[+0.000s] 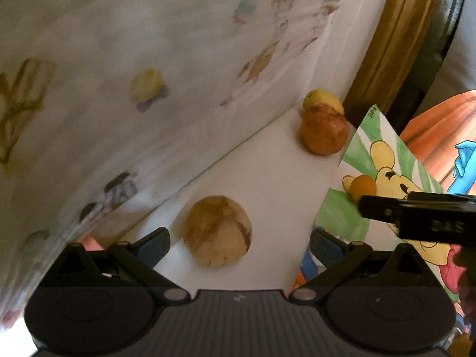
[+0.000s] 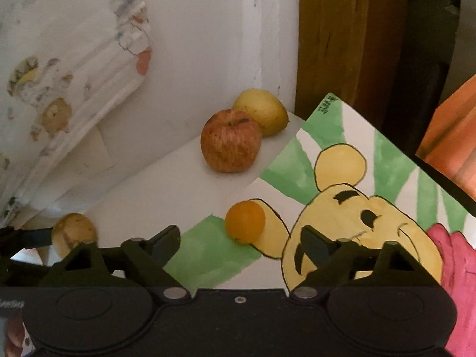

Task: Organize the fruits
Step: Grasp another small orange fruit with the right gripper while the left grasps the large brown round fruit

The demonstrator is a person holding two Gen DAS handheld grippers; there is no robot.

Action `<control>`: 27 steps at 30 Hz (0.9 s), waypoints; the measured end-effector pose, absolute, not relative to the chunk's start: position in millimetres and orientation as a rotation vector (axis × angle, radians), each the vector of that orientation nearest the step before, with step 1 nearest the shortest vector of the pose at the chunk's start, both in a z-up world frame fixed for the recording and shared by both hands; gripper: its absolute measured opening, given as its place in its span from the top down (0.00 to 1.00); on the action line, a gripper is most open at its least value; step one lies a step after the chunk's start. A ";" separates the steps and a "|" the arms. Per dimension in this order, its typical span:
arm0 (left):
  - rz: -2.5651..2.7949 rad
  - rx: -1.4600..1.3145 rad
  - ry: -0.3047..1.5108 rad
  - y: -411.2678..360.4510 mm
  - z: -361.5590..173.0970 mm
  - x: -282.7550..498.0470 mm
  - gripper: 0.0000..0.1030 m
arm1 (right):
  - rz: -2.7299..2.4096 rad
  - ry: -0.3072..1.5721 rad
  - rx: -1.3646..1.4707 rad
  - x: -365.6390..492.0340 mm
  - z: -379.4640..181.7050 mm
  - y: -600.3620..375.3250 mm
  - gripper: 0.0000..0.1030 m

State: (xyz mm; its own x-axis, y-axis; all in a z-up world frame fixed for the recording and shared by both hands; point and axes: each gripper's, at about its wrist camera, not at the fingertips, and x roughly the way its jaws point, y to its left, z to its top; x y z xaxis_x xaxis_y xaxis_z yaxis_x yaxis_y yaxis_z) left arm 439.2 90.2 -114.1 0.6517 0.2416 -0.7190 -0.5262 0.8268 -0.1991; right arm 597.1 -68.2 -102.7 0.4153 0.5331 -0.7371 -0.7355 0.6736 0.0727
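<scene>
- Fruits were spread over a white tabletop [image 1: 267, 184]: four in all, none held.
- Left gripper [image 1: 239, 245] had its jaws wide apart, empty. A tan, brown-streaked round fruit [image 1: 217, 230] lay directly ahead, between the fingertip lines and just beyond them; whether either finger touched it could not be told. It was roughly round, so no long axis governed the approach.
- Right gripper [image 2: 239, 247] was likewise spread and empty. A small orange fruit [image 2: 245, 226] sat just ahead, slightly left of centre, resting on a Winnie-the-Pooh drawing [image 2: 357, 208] at the bear's ear.
- Judgement: each gripper had its own nearest target; the left was nearer the tan fruit, the right nearer the orange one.
- Farther out, a red apple [image 2: 230, 141] stood touching a yellow apple [image 2: 263, 110] behind it, in the corner against the white wall [image 2: 208, 44].
- In the left wrist view the right gripper's finger [image 1: 416, 217] reached in from the right, over the drawing, clear of the tan fruit.
- Printed fabric [image 1: 119, 89] hung along the left edge, near the tan fruit; judged a possible snag for the left finger.
- No bowl or basket was visible, so the destination could not be told.
</scene>
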 end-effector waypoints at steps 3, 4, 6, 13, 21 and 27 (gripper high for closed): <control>0.440 -0.406 0.728 90.0 -115.8 441.4 0.03 | 0.819 0.822 -0.277 602.9 -109.3 -62.4 0.23; 0.440 -0.405 0.723 90.0 -115.8 441.8 0.04 | 0.823 0.825 -0.281 603.8 -111.7 -60.3 0.25; 0.443 -0.405 0.713 90.6 -116.2 441.7 0.06 | 0.826 0.829 -0.285 605.9 -115.7 -57.1 0.33; 0.460 -0.377 0.707 86.6 -118.5 444.5 0.07 | 0.837 0.808 -0.270 609.1 -120.4 -51.5 0.52; 0.491 -0.341 0.701 84.3 -118.0 440.5 0.20 | 0.843 0.791 -0.279 601.3 -119.7 -50.2 0.67; 0.514 -0.313 0.717 83.6 -116.9 440.7 0.28 | 0.868 0.792 -0.277 590.7 -117.8 -48.9 0.67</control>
State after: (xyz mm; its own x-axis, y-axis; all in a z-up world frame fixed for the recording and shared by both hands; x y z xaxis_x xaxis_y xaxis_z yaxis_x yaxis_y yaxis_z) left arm 440.7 83.6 -116.9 0.6384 0.3375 -0.6918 -0.5463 0.8318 -0.0983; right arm 590.7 -48.9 -117.8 0.3891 0.5749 -0.7198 -0.7692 0.6328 0.0896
